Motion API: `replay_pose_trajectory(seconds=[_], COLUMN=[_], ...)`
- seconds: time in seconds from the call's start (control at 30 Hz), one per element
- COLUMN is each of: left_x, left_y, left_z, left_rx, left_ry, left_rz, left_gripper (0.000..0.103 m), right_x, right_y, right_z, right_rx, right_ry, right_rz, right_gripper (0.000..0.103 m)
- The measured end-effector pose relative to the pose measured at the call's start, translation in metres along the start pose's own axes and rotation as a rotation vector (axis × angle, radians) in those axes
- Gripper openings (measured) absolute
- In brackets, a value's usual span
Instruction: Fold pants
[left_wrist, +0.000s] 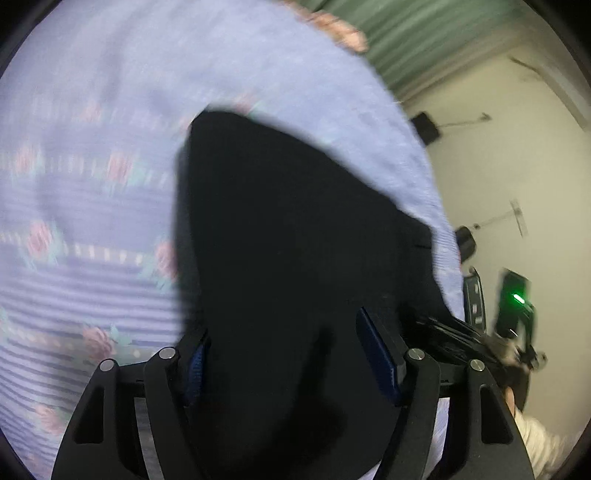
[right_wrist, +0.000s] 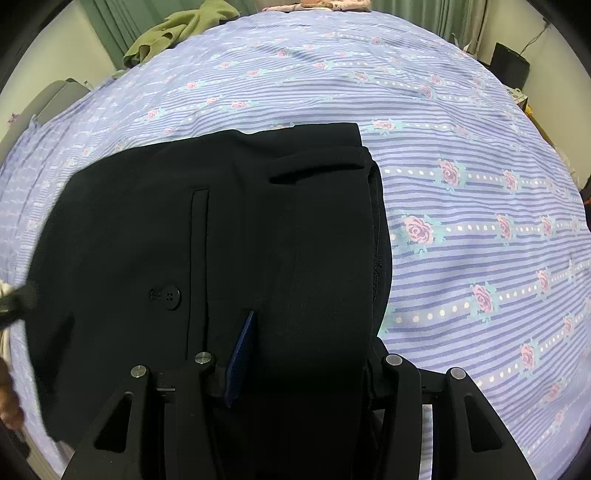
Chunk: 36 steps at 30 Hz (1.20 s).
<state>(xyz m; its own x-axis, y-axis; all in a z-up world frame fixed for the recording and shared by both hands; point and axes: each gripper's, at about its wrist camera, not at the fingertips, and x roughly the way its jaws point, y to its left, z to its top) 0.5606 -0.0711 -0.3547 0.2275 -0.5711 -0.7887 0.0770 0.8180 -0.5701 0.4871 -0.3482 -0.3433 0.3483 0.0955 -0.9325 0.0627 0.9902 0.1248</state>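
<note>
Left wrist view, blurred: left gripper (left_wrist: 291, 365) has black pants (left_wrist: 295, 240) between its blue pads (left_wrist: 376, 354); jaws look clamped on cloth, which hangs in front of the lens over the bedsheet (left_wrist: 85, 184)

Right wrist view: right gripper (right_wrist: 295, 365) pinches the waistband end; pants (right_wrist: 221, 240) partly rest on the sheet (right_wrist: 461, 184), button (right_wrist: 170, 295) up. Judgement: carry both corners level, lay edges aligned, release only once flat

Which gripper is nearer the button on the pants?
Right. The right gripper grips the black pants beside the button; the left gripper view shows no button.
</note>
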Motion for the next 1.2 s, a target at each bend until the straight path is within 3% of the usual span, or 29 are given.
replay_pose_trajectory(seconds=[0.2, 0.23, 0.3, 0.37, 0.43, 0.73, 0.93, 1.2], left_x=[0.021, 0.019, 0.008, -0.006, -0.024, -0.108, -0.196, -0.297], left_y=[-0.004, -0.007, -0.009, -0.014, -0.025, -0.083, -0.102, -0.125], left_z=[0.002, 0.002, -0.001, -0.006, -0.014, -0.070, -0.130, -0.199], left_rx=[-0.021, -0.020, -0.019, -0.009, 0.021, 0.188, 0.203, 0.241], left_ry=[0.037, 0.039, 0.024, -0.014, -0.065, -0.169, -0.220, -0.280], left_rz=[0.052, 0.076, 0.095, 0.097, 0.111, 0.200, 0.205, 0.216], left_gripper=[0.064, 0.060, 0.036, 0.022, 0.016, 0.012, 0.011, 0.011], right_x=[0.003, 0.002, -0.002, -0.014, -0.032, -0.120, -0.190, -0.290], right_y=[-0.014, -0.013, -0.010, -0.006, 0.000, 0.032, 0.043, 0.106], right_z=[0.007, 0.006, 0.007, 0.005, 0.003, -0.039, -0.087, -0.153], right_rx=[0.001, 0.005, 0.007, 0.007, 0.001, -0.025, 0.003, -0.064], right_ry=[-0.003, -0.004, -0.009, -0.018, -0.045, -0.132, -0.124, -0.167], right_rz=[-0.010, -0.012, -0.020, -0.023, -0.007, 0.060, 0.106, 0.106], right_gripper=[0.048, 0.048, 0.048, 0.042, 0.032, 0.024, 0.024, 0.024])
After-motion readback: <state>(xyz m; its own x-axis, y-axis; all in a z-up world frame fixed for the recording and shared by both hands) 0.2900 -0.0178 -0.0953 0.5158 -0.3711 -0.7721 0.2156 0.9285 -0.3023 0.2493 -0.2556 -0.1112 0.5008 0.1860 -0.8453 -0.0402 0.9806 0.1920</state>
